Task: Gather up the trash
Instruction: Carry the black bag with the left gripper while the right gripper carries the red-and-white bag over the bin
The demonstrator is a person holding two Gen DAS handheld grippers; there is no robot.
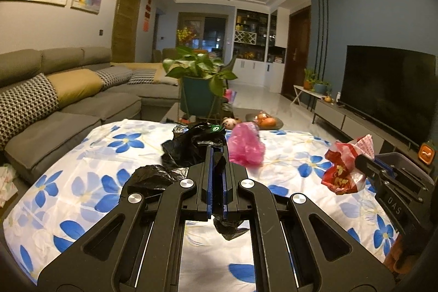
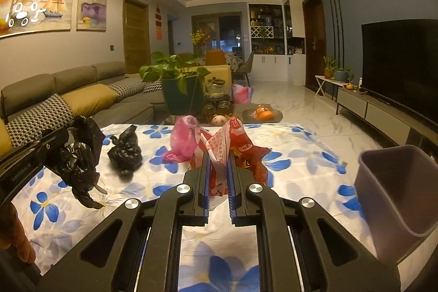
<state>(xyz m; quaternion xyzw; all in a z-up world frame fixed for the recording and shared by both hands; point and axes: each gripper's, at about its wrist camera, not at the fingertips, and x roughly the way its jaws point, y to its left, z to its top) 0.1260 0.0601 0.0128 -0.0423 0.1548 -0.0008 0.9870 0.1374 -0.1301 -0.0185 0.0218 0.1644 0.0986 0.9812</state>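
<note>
Lettering "DAS" marks the right gripper [image 1: 364, 159], "GenRobot.AI" the left gripper [image 2: 64, 140]. Print on the red-white bag [image 2: 232, 144], clamped by the right, is unreadable. The left pinches a black bag [image 1: 219, 163]. Bin [image 2: 399, 190] at 3 o'clock; pink bag [image 2: 182, 138] at 11 on the floral cloth [image 2: 295, 163].

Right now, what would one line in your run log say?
left gripper: shut on black plastic bag | right gripper: shut on red-and-white plastic bag | on cloth: pink bag, second black bag | grey bin: right
</note>
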